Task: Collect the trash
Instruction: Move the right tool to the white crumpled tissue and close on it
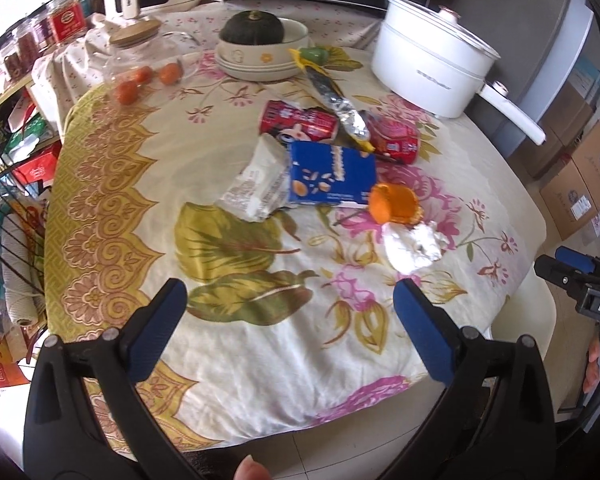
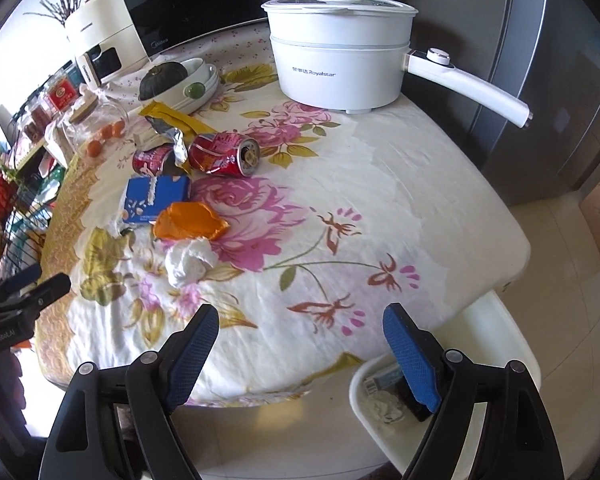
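Observation:
Trash lies in a heap on the flowered tablecloth [image 1: 260,360]: a crumpled white tissue [image 1: 414,245] [image 2: 190,262], an orange peel [image 1: 394,203] [image 2: 190,221], a blue snack box [image 1: 332,172] [image 2: 156,196], a white wrapper [image 1: 256,184], two crushed red cans [image 1: 300,122] [image 2: 224,154] and a foil wrapper [image 1: 340,104]. My left gripper [image 1: 290,328] is open and empty above the table's near edge. My right gripper [image 2: 300,344] is open and empty above the near right edge. A white bin [image 2: 452,380] below the table holds some trash.
A white electric pot [image 1: 432,68] [image 2: 340,60] stands at the back right. A bowl stack with a green squash [image 1: 256,46], a glass jar [image 1: 140,52] and small oranges [image 1: 148,78] sit at the back left. A microwave [image 2: 204,0] stands behind. Cardboard boxes [image 1: 580,176] stand on the floor.

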